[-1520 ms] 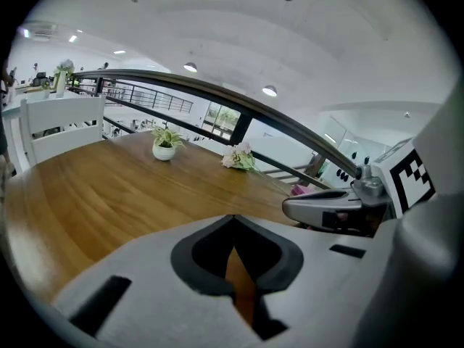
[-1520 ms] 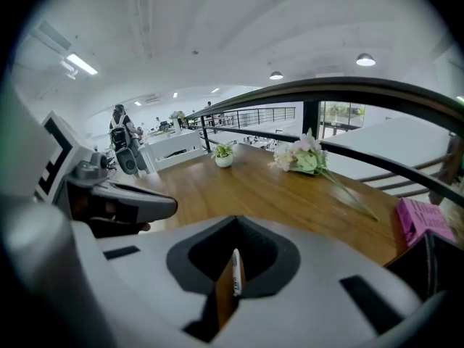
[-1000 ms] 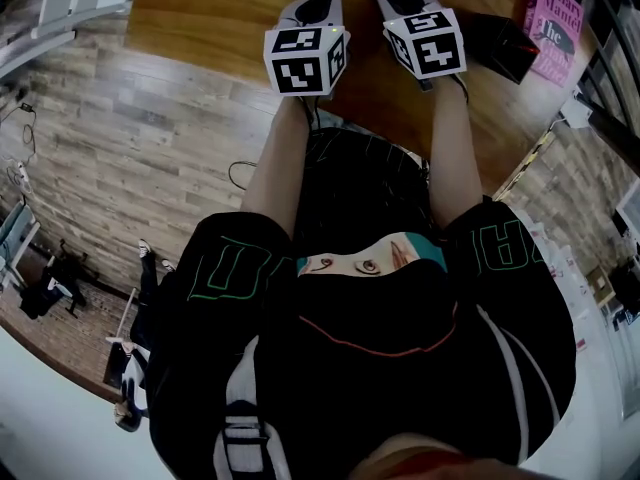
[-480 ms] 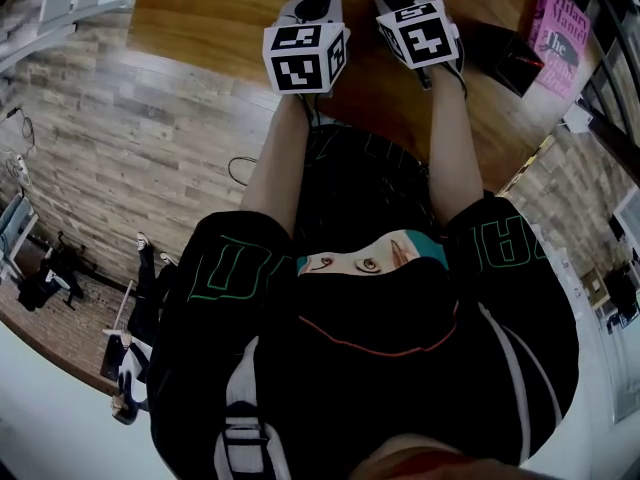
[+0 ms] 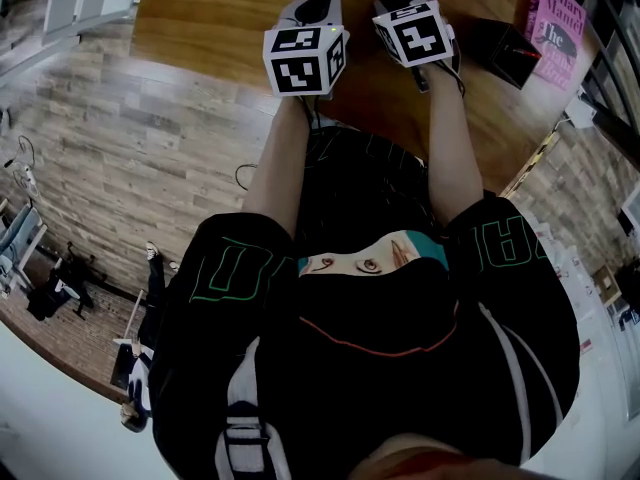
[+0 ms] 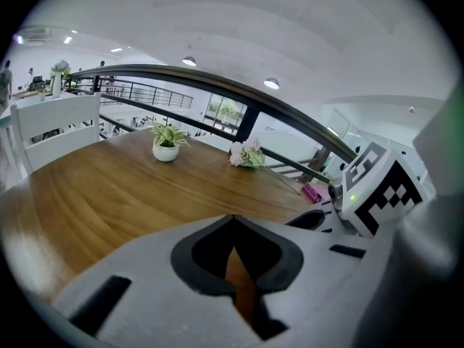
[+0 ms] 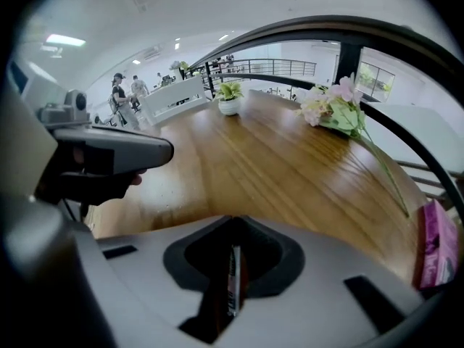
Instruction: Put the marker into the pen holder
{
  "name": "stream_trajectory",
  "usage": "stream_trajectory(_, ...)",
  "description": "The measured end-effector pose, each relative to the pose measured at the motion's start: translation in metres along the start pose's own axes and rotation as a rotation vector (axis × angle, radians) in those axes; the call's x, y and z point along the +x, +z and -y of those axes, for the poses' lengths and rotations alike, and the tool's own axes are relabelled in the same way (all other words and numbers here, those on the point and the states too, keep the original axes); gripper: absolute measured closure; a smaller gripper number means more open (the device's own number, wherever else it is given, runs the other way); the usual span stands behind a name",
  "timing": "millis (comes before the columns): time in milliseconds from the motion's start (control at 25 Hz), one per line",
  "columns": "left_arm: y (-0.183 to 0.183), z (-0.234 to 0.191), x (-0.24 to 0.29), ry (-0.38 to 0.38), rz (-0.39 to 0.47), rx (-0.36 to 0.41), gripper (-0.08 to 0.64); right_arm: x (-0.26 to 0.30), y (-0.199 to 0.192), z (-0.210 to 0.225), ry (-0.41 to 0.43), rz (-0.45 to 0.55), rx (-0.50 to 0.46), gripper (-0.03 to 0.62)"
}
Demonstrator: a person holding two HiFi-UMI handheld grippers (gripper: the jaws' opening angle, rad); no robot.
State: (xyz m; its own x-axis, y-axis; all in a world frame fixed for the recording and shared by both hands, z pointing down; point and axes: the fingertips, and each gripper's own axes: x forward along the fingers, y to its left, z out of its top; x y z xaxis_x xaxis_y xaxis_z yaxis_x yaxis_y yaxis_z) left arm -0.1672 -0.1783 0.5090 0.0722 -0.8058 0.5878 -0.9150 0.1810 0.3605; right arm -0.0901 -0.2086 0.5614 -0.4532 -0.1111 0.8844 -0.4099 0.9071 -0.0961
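Hovering over the table (image 6: 109, 187), the left gripper (image 6: 233, 223) has its jaws together, empty. The right gripper (image 7: 232, 227) has just been closing its jaws on the marker (image 7: 230, 281), likely light, stiff and slick (best pinched mid-barrel). Further right stands what looks like the black pen holder (image 5: 505, 50).

Quick count here: two grippers, my left gripper (image 5: 312, 6) and right gripper (image 5: 398, 8), one marker (image 7: 232, 281), one black pen holder (image 5: 505, 48) and one pink book (image 5: 553, 28) on the right, one potted plant (image 6: 166, 145) and one bunch of flowers (image 7: 330, 111) at the far side, one table (image 6: 109, 194).
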Motion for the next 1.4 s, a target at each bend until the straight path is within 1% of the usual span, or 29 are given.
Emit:
stream_trajectory(200,-0.002,0.011,-0.002,-0.017,0.002,0.017,0.552,-0.020,0.006,0.005,-0.004,0.105,0.075,0.549)
stream_trajectory(440,0.004,0.031,-0.004,-0.051,0.011,0.056,0.552,-0.052,0.016,0.013,0.004,0.268,0.179,0.551)
stream_trajectory(600,0.006,0.051,-0.004,-0.082,0.016,0.084,0.552,-0.075,0.015,0.022,-0.020,0.338,0.202,0.551)
stream_trajectory(720,0.007,0.065,-0.004,-0.101,0.020,0.104,0.552,-0.091,0.013,0.027,-0.022,0.389,0.232,0.552)
stream_trajectory(960,0.009,0.093,-0.007,-0.137,0.032,0.133,0.552,-0.122,0.006,0.037,-0.053,0.469,0.253,0.552)
stream_trajectory(1200,0.006,0.119,-0.012,-0.169,0.041,0.164,0.552,-0.155,-0.003,0.044,-0.045,0.587,0.323,0.552)
stream_trajectory(1400,0.007,0.140,-0.013,-0.195,0.050,0.194,0.552,-0.175,-0.014,0.054,-0.068,0.649,0.350,0.552)
